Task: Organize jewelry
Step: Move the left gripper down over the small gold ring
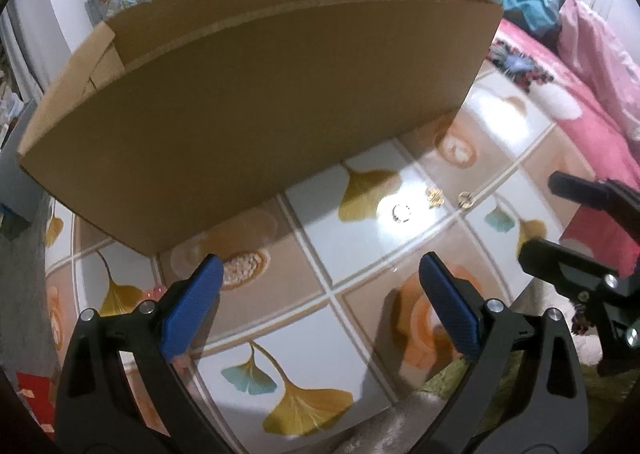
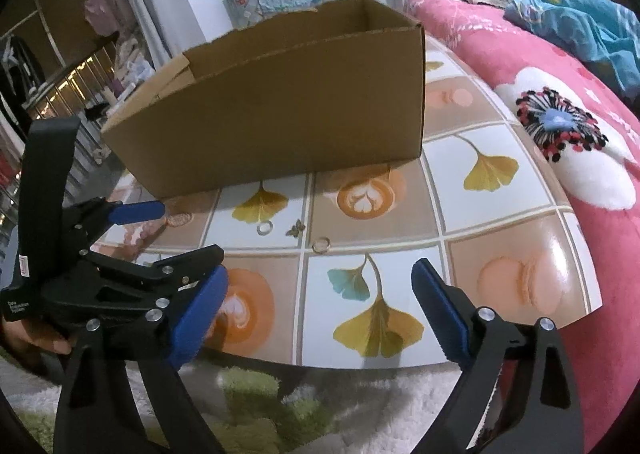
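The right tool [image 2: 320,318] hangs with its blue pads spread wide and nothing between them, tilted down toward the front edge of the desk [image 2: 516,190]. The left tool [image 1: 320,306] is likewise wide open and empty, a little to the side.

Just beyond them three small pieces of jewelry lie in a loose row on the glossy patterned top: a clear ring [image 2: 264,228], a gold butterfly-shaped piece [image 2: 295,229], probably an earring or brooch though it is too small to be sure, and a gold ring [image 2: 322,245]. All three are apart from each other and touched by neither tool. Behind them stands an open cardboard box [image 2: 280,114], its inside hidden from here.

The step in hand looks like the approach for a first pick. The next move calls for lowering one tool over a single piece, the gold ring being closest to the right tool, and closing finely on something thin and flat against a slick surface.
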Demonstrator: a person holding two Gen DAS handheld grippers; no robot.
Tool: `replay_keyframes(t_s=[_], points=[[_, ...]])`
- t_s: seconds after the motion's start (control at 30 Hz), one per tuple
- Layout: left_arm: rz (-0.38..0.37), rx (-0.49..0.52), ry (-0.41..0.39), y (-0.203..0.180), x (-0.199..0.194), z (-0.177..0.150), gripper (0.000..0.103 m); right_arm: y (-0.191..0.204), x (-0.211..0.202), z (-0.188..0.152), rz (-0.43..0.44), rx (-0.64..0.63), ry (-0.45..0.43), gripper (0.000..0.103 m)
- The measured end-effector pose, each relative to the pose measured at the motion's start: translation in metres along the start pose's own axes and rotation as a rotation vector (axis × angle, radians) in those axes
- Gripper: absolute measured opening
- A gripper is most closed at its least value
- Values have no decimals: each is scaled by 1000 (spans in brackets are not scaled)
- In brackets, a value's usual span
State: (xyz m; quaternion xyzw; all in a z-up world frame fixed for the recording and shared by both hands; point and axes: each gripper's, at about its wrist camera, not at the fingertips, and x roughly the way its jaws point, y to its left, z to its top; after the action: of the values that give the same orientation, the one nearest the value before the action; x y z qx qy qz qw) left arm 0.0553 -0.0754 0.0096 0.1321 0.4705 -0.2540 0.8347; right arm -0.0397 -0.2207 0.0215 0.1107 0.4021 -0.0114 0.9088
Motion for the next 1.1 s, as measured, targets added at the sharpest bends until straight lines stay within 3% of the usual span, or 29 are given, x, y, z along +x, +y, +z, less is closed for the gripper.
replay_keyframes(t_s=[0.13,0.47,0.63,1.1], points=[[-9,22,-35,-2,-9,1,95,-2,-2,2,18,7,-18,89],[-4,34,-23,-5,-6,7,94,-8,-1,2,28,10,-16,89],[-20,36,-13,-11,-2,10,79,-10,-6,-2,28,10,-25,88],[-139,114,-68,-31,-4,18,46,-12,-1,1,26,35,-10,68]])
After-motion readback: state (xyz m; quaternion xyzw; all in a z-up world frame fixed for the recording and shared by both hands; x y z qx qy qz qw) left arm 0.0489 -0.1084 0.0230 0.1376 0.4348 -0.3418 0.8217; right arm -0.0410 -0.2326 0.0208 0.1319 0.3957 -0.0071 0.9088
